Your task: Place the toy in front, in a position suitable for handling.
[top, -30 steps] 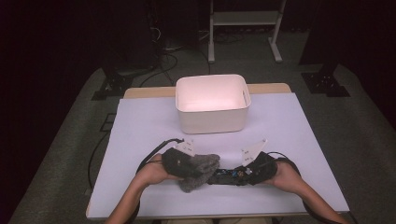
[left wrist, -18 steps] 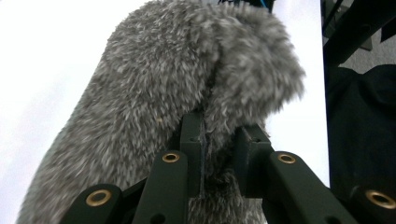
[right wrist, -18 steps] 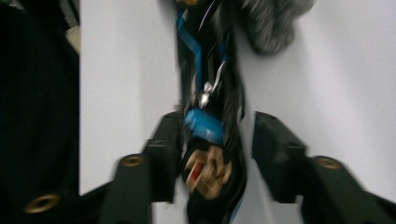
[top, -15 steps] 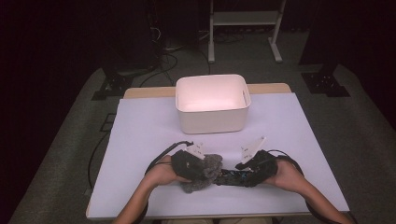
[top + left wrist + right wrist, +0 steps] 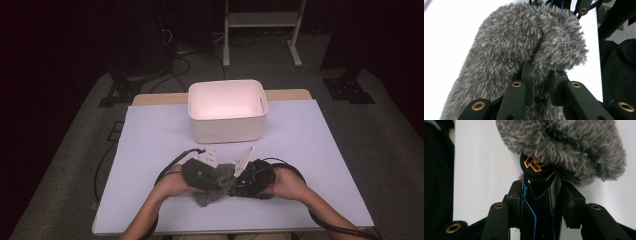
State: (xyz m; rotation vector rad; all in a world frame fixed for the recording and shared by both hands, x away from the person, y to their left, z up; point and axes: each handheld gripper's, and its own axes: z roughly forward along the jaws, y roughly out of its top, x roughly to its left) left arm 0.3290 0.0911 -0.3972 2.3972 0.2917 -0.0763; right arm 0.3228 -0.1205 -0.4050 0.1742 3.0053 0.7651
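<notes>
A grey fuzzy cover point(image 5: 214, 189) lies low on the white table between the person's two hands. My left gripper point(image 5: 541, 75) is shut on a fold of the fuzzy cover point(image 5: 524, 37), which is bunched between its pads. My right gripper point(image 5: 541, 195) holds a glossy black object with blue lines point(image 5: 536, 205). Its jaws have just been closing and press on the object's sides. The object's tip bears a gold-and-red emblem point(image 5: 533, 163) and touches the edge of the fuzzy cover point(image 5: 564, 142). In the high view the left gripper point(image 5: 210, 176) and right gripper point(image 5: 236, 184) face each other.
A white bin point(image 5: 227, 129) stands open at the back middle of the white table point(image 5: 150, 145). Black cables loop from each gripper beside the hands. Dark floor, stands and a white metal frame lie beyond the table.
The right hand has slid left toward the fuzzy cover, bringing the black object up against it. The left hand has hardly moved.
</notes>
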